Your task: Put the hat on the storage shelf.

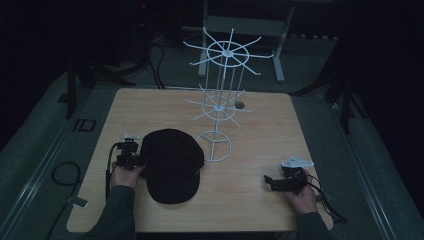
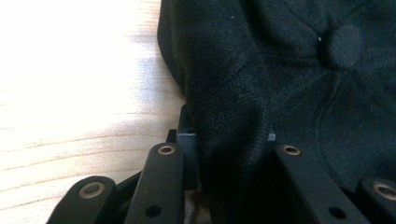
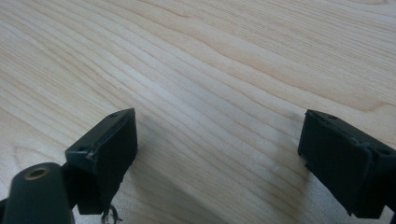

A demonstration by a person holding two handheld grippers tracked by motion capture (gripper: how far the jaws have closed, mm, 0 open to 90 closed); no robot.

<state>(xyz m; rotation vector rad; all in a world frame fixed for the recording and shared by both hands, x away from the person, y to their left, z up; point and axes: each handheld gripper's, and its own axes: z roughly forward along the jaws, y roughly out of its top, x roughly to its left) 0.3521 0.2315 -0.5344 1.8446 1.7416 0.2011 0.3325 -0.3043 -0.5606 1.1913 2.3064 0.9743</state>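
- Two tongs work at a wooden counter (image 1: 250, 195), one in each of the person's hands.
- The left tongs (image 1: 131, 159) sit at the lower left of the high view, against the left edge of a black cap (image 1: 172, 165).
- In the left gripper view the left tongs (image 2: 231, 140) are clenched on a bunched fold of the cap (image 2: 280, 84), with cloth pressed between the two black jaws; the cap's top button is at the upper right of that frame.
- The cap lies flat on the counter, left of centre in the high view, brim toward the bottom of the frame.
- A white wire rack (image 1: 220, 100) stands just right of the cap, at the frame's centre.
- The right tongs (image 1: 285, 181) rest at the lower right, well apart from the cap.
- In the right gripper view the right tongs (image 3: 217, 149) are released, jaws wide with bare wood between them.
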